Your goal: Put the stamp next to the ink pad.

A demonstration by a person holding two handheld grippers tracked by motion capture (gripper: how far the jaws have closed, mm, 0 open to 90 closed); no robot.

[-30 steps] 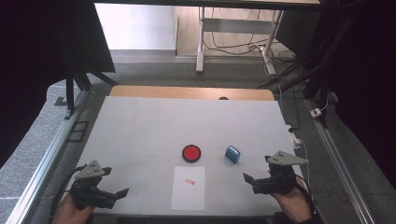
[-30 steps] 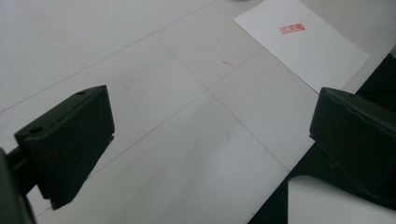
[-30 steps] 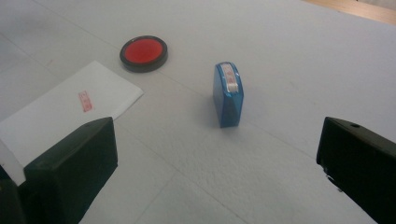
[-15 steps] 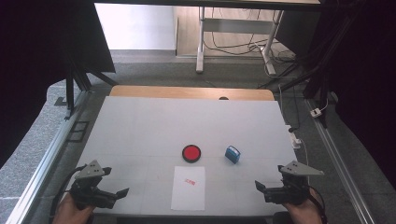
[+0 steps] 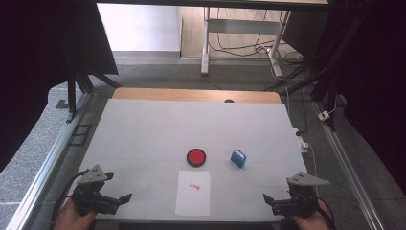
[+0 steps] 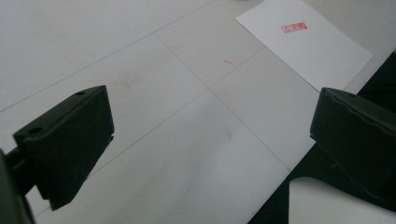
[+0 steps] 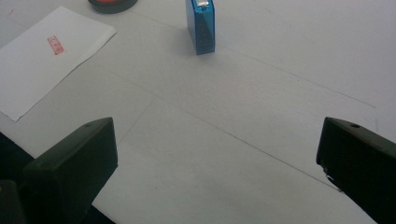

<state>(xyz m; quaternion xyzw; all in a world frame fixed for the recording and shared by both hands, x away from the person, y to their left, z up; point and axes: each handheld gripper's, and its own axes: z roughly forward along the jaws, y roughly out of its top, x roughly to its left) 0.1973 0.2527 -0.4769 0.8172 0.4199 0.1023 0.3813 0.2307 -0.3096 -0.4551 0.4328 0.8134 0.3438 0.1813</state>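
Right gripper (image 5: 274, 201) at near right table edge, jaws wide apart, empty. Left gripper (image 5: 117, 199) at near left edge, also spread, empty. Blue stamp (image 5: 238, 158) upright on table (image 5: 143, 129), beyond right gripper, beside red ink pad (image 5: 196, 156); stamped paper (image 5: 193, 192) near centre. Stamp likely light, rigid, smooth plastic; pinch flat sides mid-body. Versus a second ago: right gripper pulled back toward edge; left unmoved.

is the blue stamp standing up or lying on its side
Standing up: the blue stamp rests upright on the table, free of both grippers.
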